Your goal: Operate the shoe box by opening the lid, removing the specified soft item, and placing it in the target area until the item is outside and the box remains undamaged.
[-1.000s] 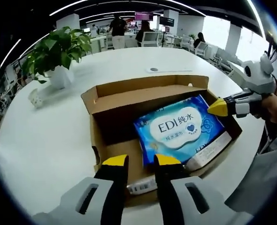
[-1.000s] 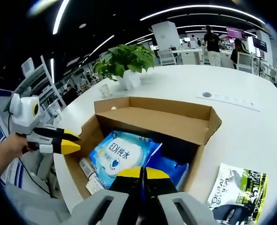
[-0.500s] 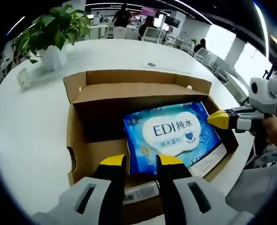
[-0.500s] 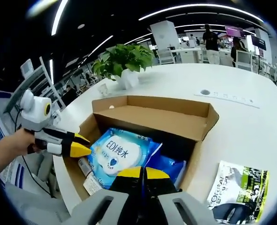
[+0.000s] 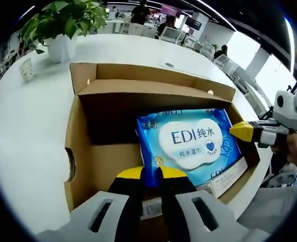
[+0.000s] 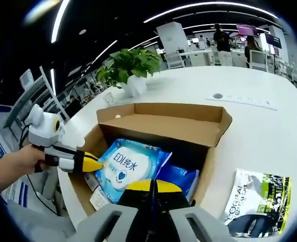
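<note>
Lying in the open cardboard box (image 5: 83,146), the blue wipes pack (image 5: 189,143) is pinched at its near edge by the left gripper (image 5: 149,174), its fingers clenched on the wrapper. The right gripper view adds a green-and-white packet (image 6: 256,199) on the white surface (image 6: 269,131) at 4 o'clock of the box, and a potted plant (image 6: 131,68) at 11 o'clock. The right gripper (image 6: 150,185) has its fingers pressed together over the box; whether they grasp anything, I cannot tell. A hand (image 6: 12,164) carries the left gripper level.
</note>
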Demonstrator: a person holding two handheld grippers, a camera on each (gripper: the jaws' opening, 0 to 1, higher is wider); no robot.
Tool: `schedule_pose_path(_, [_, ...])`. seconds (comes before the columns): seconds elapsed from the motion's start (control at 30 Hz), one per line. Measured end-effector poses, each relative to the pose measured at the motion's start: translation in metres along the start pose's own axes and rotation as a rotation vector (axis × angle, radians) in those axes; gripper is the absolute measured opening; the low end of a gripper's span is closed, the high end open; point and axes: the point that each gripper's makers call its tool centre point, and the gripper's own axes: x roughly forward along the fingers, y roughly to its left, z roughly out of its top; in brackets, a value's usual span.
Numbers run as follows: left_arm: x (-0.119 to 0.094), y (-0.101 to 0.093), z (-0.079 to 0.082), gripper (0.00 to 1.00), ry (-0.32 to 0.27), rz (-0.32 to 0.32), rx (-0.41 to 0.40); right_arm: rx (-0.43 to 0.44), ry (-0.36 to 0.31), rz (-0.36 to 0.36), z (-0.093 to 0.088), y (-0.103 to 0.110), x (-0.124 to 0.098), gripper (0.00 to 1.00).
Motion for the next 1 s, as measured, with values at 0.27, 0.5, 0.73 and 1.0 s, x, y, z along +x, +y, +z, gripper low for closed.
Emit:
schedule_pose_path(0.27, [0.001,0.001,-0.001,0.00,0.018,0.024,0.059,0.000,-0.005,-0.001,0.000,0.001,-0.001,0.00])
schedule_pose_path(0.5, [-0.001,0.004,0.002,0.00,0.007,0.007,0.019,0.015,-0.005,-0.003,0.000,0.000,-0.001,0.00])
schedule_pose_path(0.73, [-0.008,0.004,0.006,0.00,-0.015,0.017,0.005,0.025,-0.014,-0.003,0.001,0.000,-0.004,0.00])
schedule_pose_path(1.0, [-0.012,0.003,0.007,0.00,-0.039,0.009,-0.026,0.100,-0.018,0.021,0.001,-0.001,-0.006,0.00])
